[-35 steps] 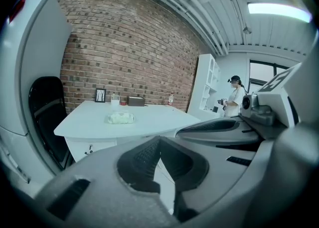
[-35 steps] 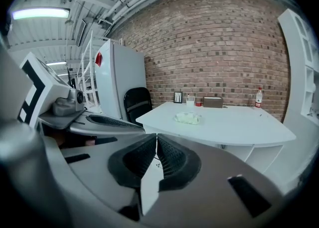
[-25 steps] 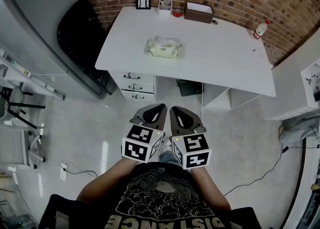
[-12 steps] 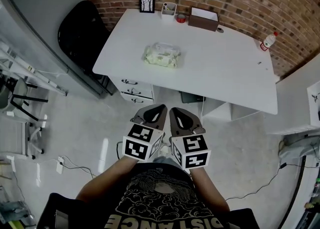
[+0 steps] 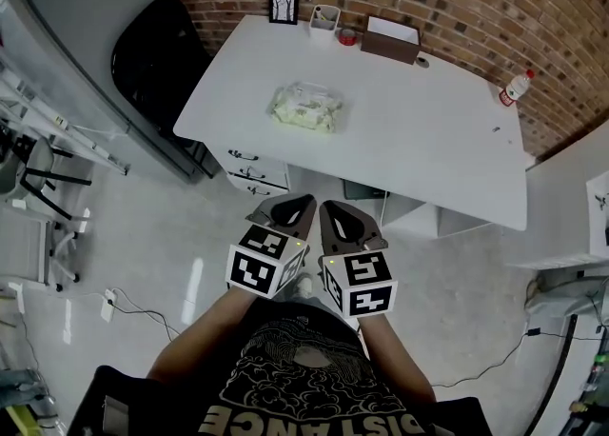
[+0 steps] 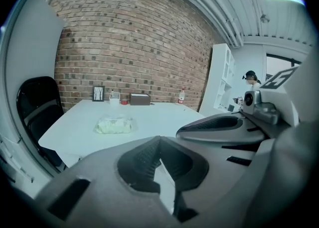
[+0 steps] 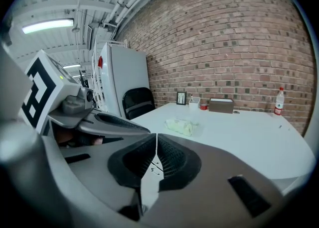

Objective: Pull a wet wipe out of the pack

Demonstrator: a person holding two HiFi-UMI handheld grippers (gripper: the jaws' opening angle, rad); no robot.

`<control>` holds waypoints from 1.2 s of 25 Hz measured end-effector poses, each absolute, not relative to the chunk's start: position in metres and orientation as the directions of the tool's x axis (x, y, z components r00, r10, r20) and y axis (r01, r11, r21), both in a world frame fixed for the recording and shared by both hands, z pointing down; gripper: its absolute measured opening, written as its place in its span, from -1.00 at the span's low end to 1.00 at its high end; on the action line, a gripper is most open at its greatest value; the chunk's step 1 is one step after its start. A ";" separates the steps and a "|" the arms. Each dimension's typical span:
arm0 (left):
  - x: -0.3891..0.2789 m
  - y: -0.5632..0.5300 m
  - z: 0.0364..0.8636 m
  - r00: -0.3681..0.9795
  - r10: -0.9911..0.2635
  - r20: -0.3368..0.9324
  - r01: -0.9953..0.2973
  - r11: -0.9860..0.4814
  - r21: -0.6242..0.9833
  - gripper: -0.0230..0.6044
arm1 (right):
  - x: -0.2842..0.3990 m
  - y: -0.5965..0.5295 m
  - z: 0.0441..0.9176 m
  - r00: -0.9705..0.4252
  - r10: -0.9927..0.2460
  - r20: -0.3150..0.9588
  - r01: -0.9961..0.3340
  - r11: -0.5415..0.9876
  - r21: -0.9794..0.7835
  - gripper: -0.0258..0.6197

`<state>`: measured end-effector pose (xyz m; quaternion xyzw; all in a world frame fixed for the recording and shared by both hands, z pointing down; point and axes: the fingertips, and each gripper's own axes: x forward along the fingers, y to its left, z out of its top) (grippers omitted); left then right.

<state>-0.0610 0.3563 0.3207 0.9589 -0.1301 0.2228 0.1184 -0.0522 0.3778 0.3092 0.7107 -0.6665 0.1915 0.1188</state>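
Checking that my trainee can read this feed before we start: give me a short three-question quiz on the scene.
1. True or false: the left claw grips the wet wipe pack.
2. What stands near the table's far right corner? A bottle, B kettle, C lamp.
3. Fill in: the right claw's jaws are ___.
Key: 1 false, it is shut on nothing, short of the table; 2 A; 3 shut.

Left tongs (image 5: pixel 303 204) and right tongs (image 5: pixel 328 208) side by side, just beside each other, close in front of torso (image 5: pixel 295 377), tips pointing forward. Left jaws pressed together, empty. Right jaws pressed together, empty. Left marker cube (image 5: pixel 259 267) and right marker cube (image 5: pixel 362 284) face up. Left forearm (image 5: pixel 195 337) and right forearm (image 5: pixel 400 353) bare, angled inward toward tongs.
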 end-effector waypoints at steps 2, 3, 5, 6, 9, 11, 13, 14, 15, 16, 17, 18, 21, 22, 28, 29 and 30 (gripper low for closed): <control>-0.058 0.354 0.319 0.867 -0.195 0.458 -0.300 -0.939 0.168 -0.89 | -0.051 0.376 0.309 0.037 -0.901 0.432 -0.994 -0.079 -0.080 -0.86; -0.058 0.353 0.318 0.868 -0.194 0.458 -0.297 -0.940 0.165 -0.89 | -0.050 0.375 0.309 0.036 -0.901 0.432 -0.994 -0.077 -0.078 -0.86; -0.055 0.352 0.318 0.868 -0.191 0.458 -0.293 -0.943 0.161 -0.89 | -0.048 0.373 0.309 0.035 -0.902 0.431 -0.995 -0.074 -0.073 -0.86; -0.054 0.351 0.318 0.869 -0.188 0.457 -0.290 -0.943 0.163 -0.89 | -0.047 0.371 0.309 0.034 -0.902 0.430 -0.995 -0.072 -0.071 -0.86; -0.050 0.346 0.317 0.878 -0.177 0.445 -0.282 -0.942 0.181 -0.89 | -0.045 0.367 0.309 0.032 -0.902 0.431 -0.996 -0.064 -0.060 -0.86; -0.047 0.343 0.318 0.882 -0.173 0.439 -0.277 -0.943 0.186 -0.89 | -0.042 0.363 0.311 0.030 -0.900 0.434 -0.997 -0.059 -0.055 -0.86; -0.043 0.338 0.319 0.881 -0.175 0.440 -0.278 -0.943 0.181 -0.89 | -0.038 0.359 0.312 0.026 -0.898 0.439 -0.997 -0.056 -0.054 -0.86; -0.041 0.334 0.320 0.879 -0.178 0.443 -0.281 -0.943 0.179 -0.89 | -0.036 0.357 0.313 0.025 -0.897 0.442 -0.997 -0.054 -0.055 -0.86; -0.039 0.331 0.321 0.877 -0.179 0.446 -0.284 -0.942 0.179 -0.89 | -0.033 0.354 0.313 0.023 -0.895 0.445 -0.997 -0.053 -0.056 -0.86; -0.037 0.327 0.322 0.875 -0.179 0.450 -0.285 -0.941 0.181 -0.89 | -0.031 0.350 0.314 0.021 -0.893 0.449 -0.997 -0.052 -0.056 -0.86; -0.035 0.324 0.324 0.873 -0.177 0.454 -0.286 -0.940 0.184 -0.89 | -0.028 0.346 0.315 0.019 -0.891 0.453 -0.997 -0.051 -0.057 -0.86; -0.033 0.320 0.325 0.873 -0.175 0.456 -0.287 -0.939 0.189 -0.89 | -0.026 0.342 0.315 0.018 -0.890 0.456 -0.997 -0.049 -0.057 -0.86; -0.028 0.306 0.329 0.872 -0.176 0.457 -0.293 -0.935 0.198 -0.89 | -0.020 0.328 0.318 0.012 -0.887 0.461 -0.997 -0.043 -0.058 -0.86; -0.026 0.300 0.330 0.871 -0.178 0.459 -0.295 -0.935 0.197 -0.89 | -0.018 0.322 0.319 0.010 -0.887 0.463 -0.997 -0.042 -0.058 -0.86; -0.011 0.268 0.340 0.863 -0.166 0.477 -0.294 -0.933 0.206 -0.89 | -0.002 0.290 0.326 0.008 -0.881 0.474 -0.997 -0.043 -0.063 -0.86; -0.008 0.262 0.340 0.862 -0.165 0.478 -0.294 -0.933 0.207 -0.89 | 0.001 0.284 0.326 0.009 -0.879 0.476 -0.997 -0.045 -0.064 -0.86; -0.005 0.256 0.341 0.862 -0.165 0.479 -0.294 -0.933 0.209 -0.89 | 0.004 0.278 0.327 0.010 -0.879 0.477 -0.997 -0.047 -0.066 -0.86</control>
